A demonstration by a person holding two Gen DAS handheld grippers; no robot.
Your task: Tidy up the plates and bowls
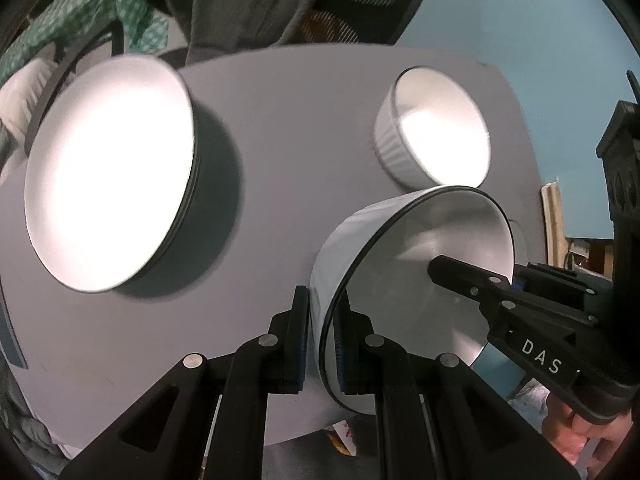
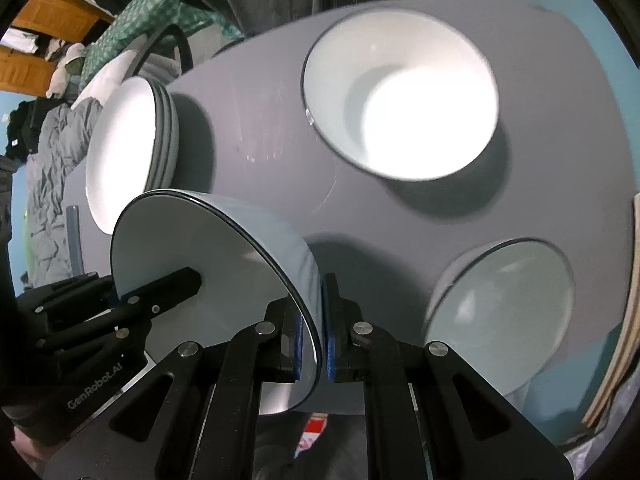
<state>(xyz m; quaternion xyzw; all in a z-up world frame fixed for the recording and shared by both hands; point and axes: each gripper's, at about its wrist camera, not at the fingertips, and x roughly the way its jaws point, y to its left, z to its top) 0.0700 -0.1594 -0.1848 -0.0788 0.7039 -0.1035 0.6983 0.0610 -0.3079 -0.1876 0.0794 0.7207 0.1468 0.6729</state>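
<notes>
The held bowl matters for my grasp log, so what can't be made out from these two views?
- Held bowl: its base is hidden in both views; the left gripper and right gripper cover the pinched rim.
- Plate stack: count unclear; glare in the left view, blur in the right.
- Ribbed dish: inside washed out by glare.
- Bowl at right: lower part cut off by the table edge.

The left gripper (image 1: 323, 344) has its jaws closed tight on a thin rim, one blue pad (image 1: 303, 344) either side. The right gripper (image 2: 312, 344) pinches the opposite edge likewise, its fingers (image 2: 330, 344) reaching inward toward the left's.
</notes>
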